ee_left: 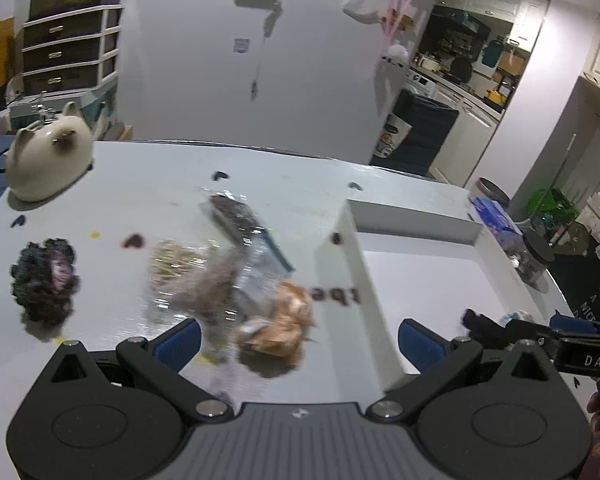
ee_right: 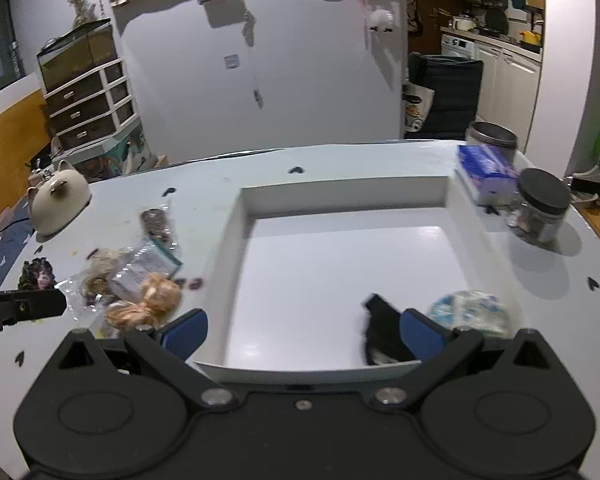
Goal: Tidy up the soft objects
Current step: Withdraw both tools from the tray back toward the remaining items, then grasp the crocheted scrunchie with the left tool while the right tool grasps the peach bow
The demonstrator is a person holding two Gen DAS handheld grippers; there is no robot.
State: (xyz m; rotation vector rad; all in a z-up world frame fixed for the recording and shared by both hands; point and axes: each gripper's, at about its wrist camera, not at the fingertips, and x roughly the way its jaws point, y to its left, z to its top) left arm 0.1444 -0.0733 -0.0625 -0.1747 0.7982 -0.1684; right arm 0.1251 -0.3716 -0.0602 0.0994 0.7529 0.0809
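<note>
**Both grippers empty, the pile of soft things waiting left of the tray**

The left gripper (ee_left: 299,340) hangs low over the pale counter (ee_left: 160,168), its blue-padded jaws spread wide with nothing between them. Just ahead of it lies a loose heap: a crumpled orange-tan soft bundle (ee_left: 284,320) nearest, a brownish fuzzy piece in clear wrap (ee_left: 216,280) beside it, and a clear plastic packet with a dark filling (ee_left: 236,216) farther off. A dark knitted purple-black clump (ee_left: 44,280) sits apart at the left, and a cream ceramic cat-shaped pot (ee_left: 48,160) stands far left.

The right gripper (ee_right: 304,332) hovers over the near edge of the shallow white rectangular tray (ee_right: 340,188), jaws likewise apart and holding nothing. Inside the tray, near right, lie a black soft piece (ee_right: 380,328) and a round blue-and-white patterned pad (ee_right: 468,310).

Judged from this, sorting is part done, with the left gripper lining up a pick. The next move calls for lowering onto the orange-tan bundle, closing on it alone without snagging the wrap alongside, then carrying it right over the tray wall.
</note>
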